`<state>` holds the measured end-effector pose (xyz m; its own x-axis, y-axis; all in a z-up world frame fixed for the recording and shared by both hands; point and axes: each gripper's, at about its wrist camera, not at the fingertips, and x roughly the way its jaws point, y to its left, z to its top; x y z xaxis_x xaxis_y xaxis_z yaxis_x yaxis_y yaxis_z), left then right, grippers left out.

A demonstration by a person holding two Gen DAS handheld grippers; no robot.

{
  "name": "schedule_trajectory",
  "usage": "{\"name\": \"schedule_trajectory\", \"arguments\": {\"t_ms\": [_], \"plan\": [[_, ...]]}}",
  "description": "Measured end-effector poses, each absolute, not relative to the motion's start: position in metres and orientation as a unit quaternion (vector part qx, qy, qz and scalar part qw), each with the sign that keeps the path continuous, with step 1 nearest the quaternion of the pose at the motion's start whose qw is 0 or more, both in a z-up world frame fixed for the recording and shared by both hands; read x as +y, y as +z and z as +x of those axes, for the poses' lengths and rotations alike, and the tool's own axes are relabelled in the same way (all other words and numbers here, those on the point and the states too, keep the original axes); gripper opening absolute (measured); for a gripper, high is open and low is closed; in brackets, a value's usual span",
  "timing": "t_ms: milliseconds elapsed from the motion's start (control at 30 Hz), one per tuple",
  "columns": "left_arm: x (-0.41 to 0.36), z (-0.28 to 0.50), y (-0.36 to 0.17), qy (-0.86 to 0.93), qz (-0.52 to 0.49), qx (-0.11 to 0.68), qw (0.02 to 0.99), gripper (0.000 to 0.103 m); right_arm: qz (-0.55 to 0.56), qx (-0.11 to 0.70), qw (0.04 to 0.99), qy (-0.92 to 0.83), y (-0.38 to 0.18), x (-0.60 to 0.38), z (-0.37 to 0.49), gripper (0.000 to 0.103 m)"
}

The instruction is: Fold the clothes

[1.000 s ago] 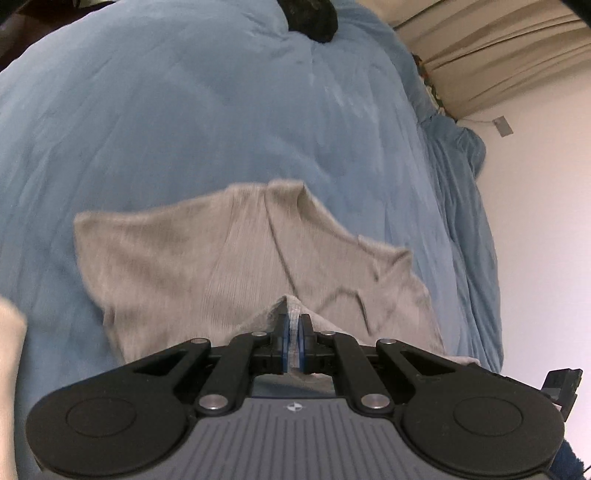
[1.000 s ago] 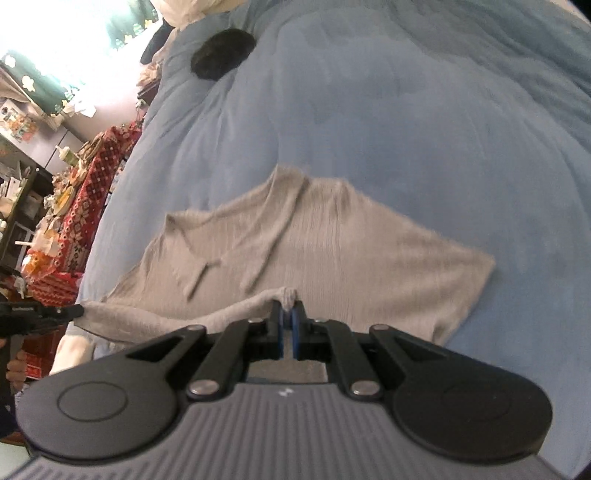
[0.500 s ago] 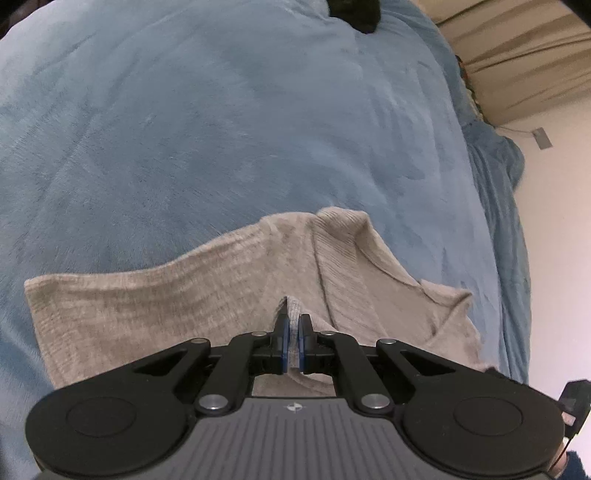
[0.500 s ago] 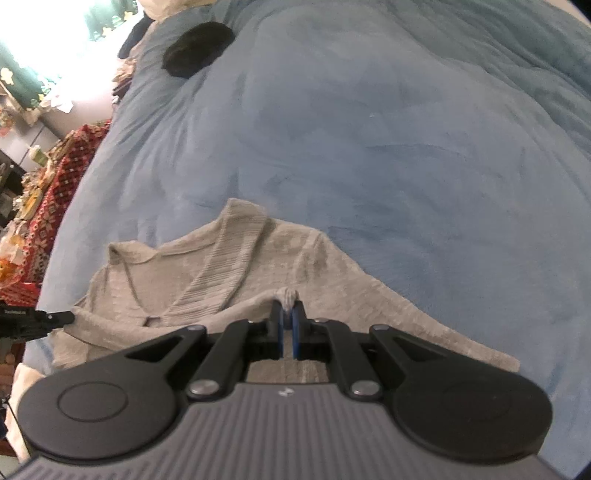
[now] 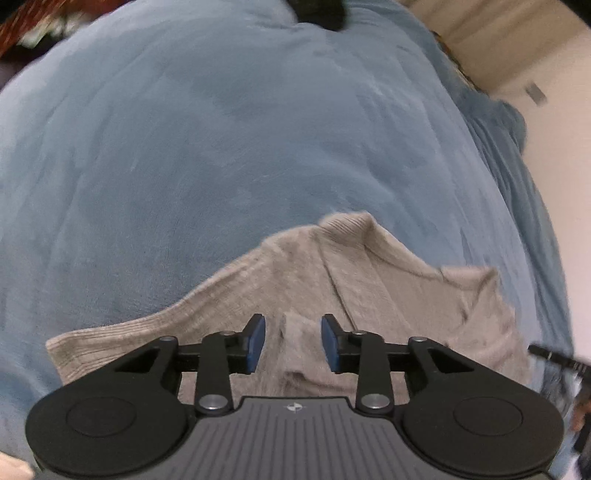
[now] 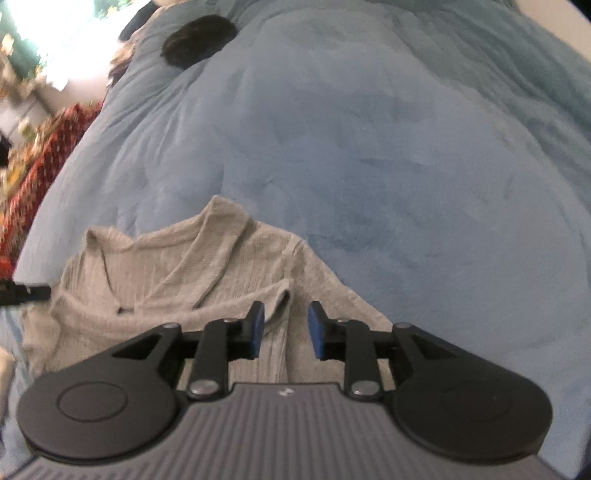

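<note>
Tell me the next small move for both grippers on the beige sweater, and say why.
Probably lift both straight up and clear. The left gripper and right gripper have jaws opening, pads off the cloth, and the folded edge of the beige sweater lies between them on the blue blanket. Dragging sideways could undo the fold.

Ribbed beige knit sweater (image 5: 373, 284) on plush, napped blue blanket (image 5: 221, 147); matt black plastic grippers w/ blue rubbery-looking pads (image 6: 257, 328), bare metal pivot pins (image 5: 212, 400).

The left claw's body (image 5: 293, 341) hides the grey sweater's (image 5: 369, 280) near part. The dark object (image 5: 319, 13) is cut off at the top. Clutter (image 6: 33, 122) beside the bed is blurred.
</note>
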<state>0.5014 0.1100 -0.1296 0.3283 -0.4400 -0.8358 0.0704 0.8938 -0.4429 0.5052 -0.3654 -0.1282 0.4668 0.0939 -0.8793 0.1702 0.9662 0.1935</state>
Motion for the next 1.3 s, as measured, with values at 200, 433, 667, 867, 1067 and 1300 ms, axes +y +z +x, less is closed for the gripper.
{"name": "schedule_trajectory", "arguments": {"t_ms": [200, 433, 667, 867, 1067, 1300], "plan": [[0.058, 0.469, -0.125, -0.207, -0.052, 0.586, 0.782, 0.019, 0.059, 0.542, 0.837, 0.044, -0.127, -0.309, 0.494, 0.023], [0.006, 0.431, -0.148, -0.261, 0.063, 0.533, 0.802, 0.013, -0.093, 0.526, 0.841, 0.088, -0.157, -0.236, 0.492, 0.024], [-0.022, 0.418, -0.164, -0.308, 0.17, 0.484, 0.801, 0.013, -0.292, 0.483, 0.81, 0.159, -0.18, -0.181, 0.481, 0.027], [-0.018, 0.429, -0.166, -0.331, 0.17, 0.491, 0.788, 0.008, -0.291, 0.494, 0.799, 0.181, -0.186, -0.179, 0.484, 0.024], [-0.017, 0.433, -0.164, -0.305, 0.195, 0.47, 0.805, 0.008, -0.317, 0.472, 0.807, 0.159, -0.186, -0.181, 0.494, 0.024], [-0.017, 0.461, -0.149, -0.272, 0.185, 0.434, 0.839, 0.008, -0.323, 0.446, 0.824, 0.133, -0.175, -0.191, 0.515, 0.024]]}}
